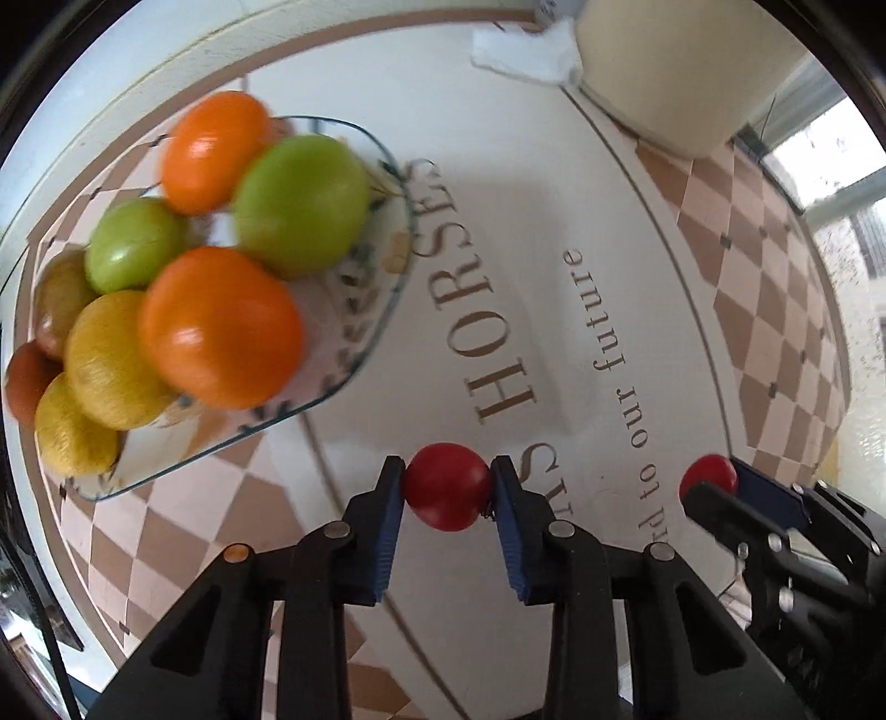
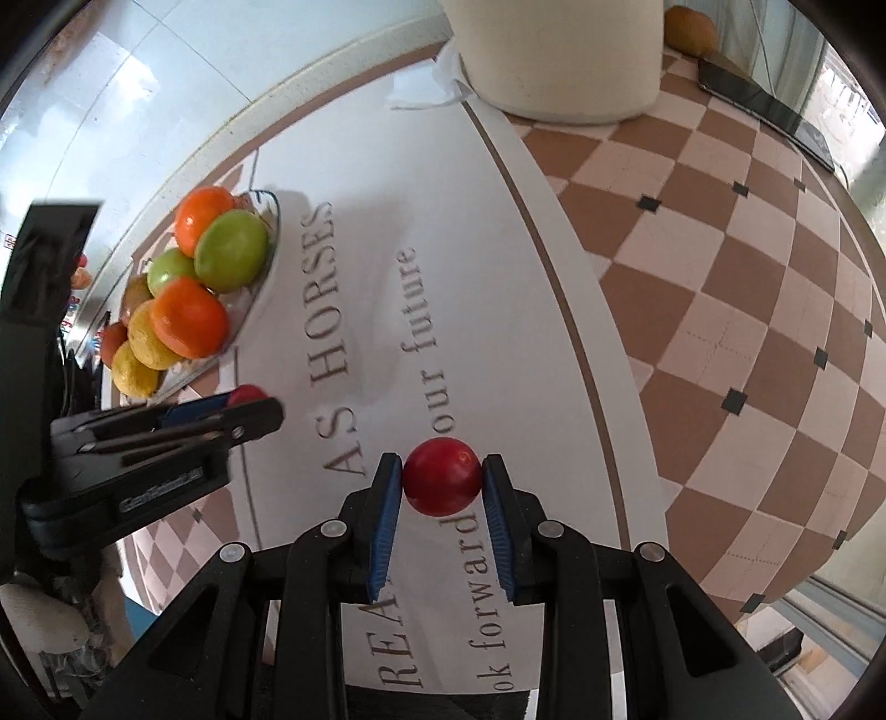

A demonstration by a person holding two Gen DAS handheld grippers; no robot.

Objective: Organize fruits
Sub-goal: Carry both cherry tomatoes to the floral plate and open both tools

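The left gripper [image 1: 447, 487] points almost straight down at the table, its two black arms entering its own view from 6 o'clock. Its blue pads [image 1: 390, 531] are clenched on a small red fruit [image 1: 446, 486], one pad pressing each side, with the fruit right at the fingertips just above the printed tablecloth [image 1: 554, 249].

The right gripper [image 2: 442, 484] tilts steeply downward, a little less upright than the left. Its pads [image 2: 385, 526] grasp a second red fruit [image 2: 442, 483] in the same way, squeezed at the tips over the lettering on the cloth. In the left wrist view this gripper comes in from about 4 o'clock, side-on, with its red fruit showing at the tip. In the right wrist view the left gripper reaches in from 9 o'clock, lying across the picture, its red fruit just peeping past the fingers.

The two grippers stand side by side, near each other but apart.

A glass dish [image 1: 387, 288] sits toward 10 o'clock in both views. It is heaped with two oranges [image 1: 221, 327], two green apples [image 1: 302, 205], yellow lemons [image 1: 108, 360] and some darker fruit at the far edge. A cream-coloured container [image 2: 559, 55] stands at 12 o'clock, with a crumpled white tissue [image 1: 526, 52] touching its base.
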